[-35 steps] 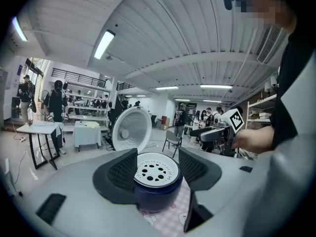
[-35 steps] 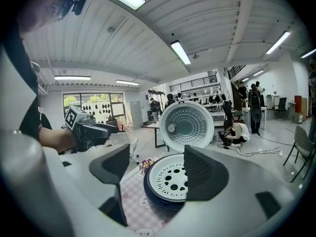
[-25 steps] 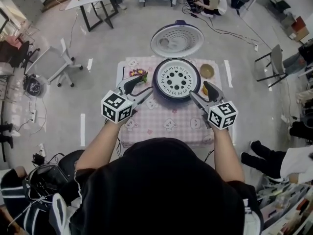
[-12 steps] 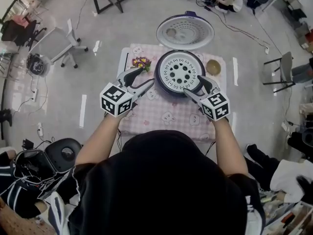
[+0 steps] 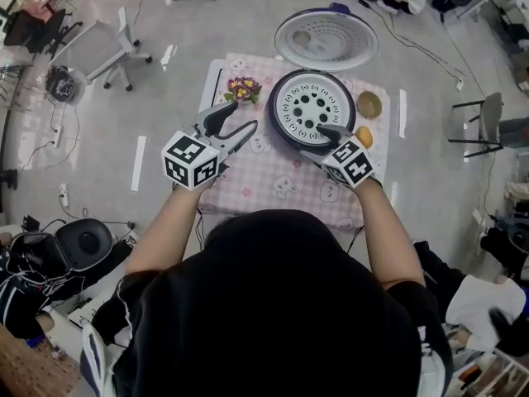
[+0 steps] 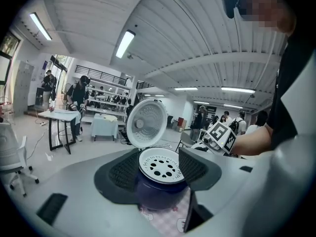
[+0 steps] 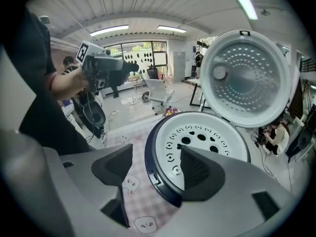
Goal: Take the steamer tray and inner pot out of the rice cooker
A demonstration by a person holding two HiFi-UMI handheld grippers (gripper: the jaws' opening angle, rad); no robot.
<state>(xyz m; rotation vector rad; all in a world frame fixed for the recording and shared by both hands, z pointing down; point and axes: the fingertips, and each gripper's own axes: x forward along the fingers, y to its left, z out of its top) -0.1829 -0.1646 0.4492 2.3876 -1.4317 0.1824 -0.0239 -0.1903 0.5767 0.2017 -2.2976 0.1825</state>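
The dark blue rice cooker point(image 5: 278, 127) stands on the table with its lid point(image 5: 325, 40) swung up. The white steamer tray point(image 5: 307, 107), full of holes, lies in its mouth and hides the inner pot. My right gripper point(image 5: 325, 141) is open and tilted down at the cooker's near right rim point(image 7: 154, 147). One jaw is over the tray point(image 7: 207, 142), the other outside over the cloth. Its jaws have just been closing a little, with the rim between them, untouched. My left gripper point(image 5: 234, 122) is open and empty, left of the cooker point(image 6: 158, 196), aimed at it.
A pink checked cloth point(image 5: 281, 184) covers the small table. A pot of flowers point(image 5: 242, 88) stands at its far left corner, a small bowl point(image 5: 369, 103) and an orange thing point(image 5: 364, 136) at the right of the cooker. Chairs, tables and people stand on the floor around.
My right gripper has dropped and tipped down onto the cooker's near right rim. The left gripper has sunk slightly beside the cooker. The tray lies as before.
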